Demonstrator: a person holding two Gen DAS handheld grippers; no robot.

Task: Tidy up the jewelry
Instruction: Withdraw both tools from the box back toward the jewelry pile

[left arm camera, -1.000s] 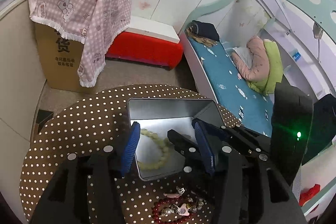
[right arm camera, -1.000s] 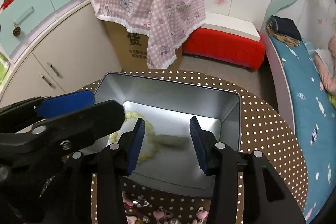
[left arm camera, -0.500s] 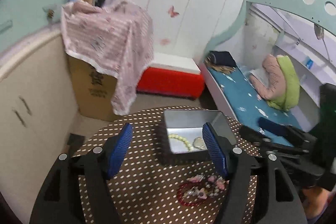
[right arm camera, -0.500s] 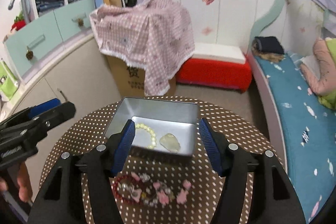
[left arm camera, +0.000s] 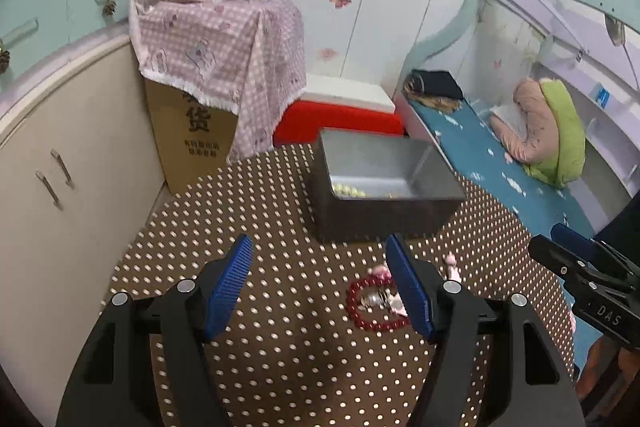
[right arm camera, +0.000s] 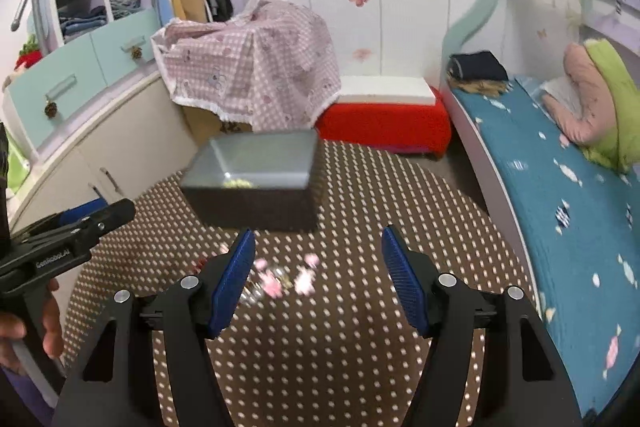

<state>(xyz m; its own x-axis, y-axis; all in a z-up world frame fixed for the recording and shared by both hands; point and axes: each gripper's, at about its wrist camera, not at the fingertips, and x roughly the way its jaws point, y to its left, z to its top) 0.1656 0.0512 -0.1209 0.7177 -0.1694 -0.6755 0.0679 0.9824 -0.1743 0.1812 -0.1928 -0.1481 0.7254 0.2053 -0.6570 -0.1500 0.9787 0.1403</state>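
Observation:
A grey metal tin (left arm camera: 384,203) stands on the round brown dotted table (left arm camera: 280,355), with a pale green bead bracelet (left arm camera: 349,190) inside. A red bead bracelet (left arm camera: 374,307) with pink and silver charms lies on the table in front of the tin. My left gripper (left arm camera: 320,287) is open and empty, low over the table, its right finger beside the red bracelet. My right gripper (right arm camera: 318,275) is open and empty, held above the pink charms (right arm camera: 276,277). The tin (right arm camera: 252,183) appears blurred in the right wrist view.
A cardboard box under a pink checked cloth (left arm camera: 216,39), a red and white chest (left arm camera: 344,111) and a bed with a blue sheet (left arm camera: 492,167) stand around the table. Cream cupboards (left arm camera: 60,163) are at the left.
Both grippers have drawn back from over the tin and dropped lower toward the near side of the table. The green bracelet and a pale piece stay in the tin.

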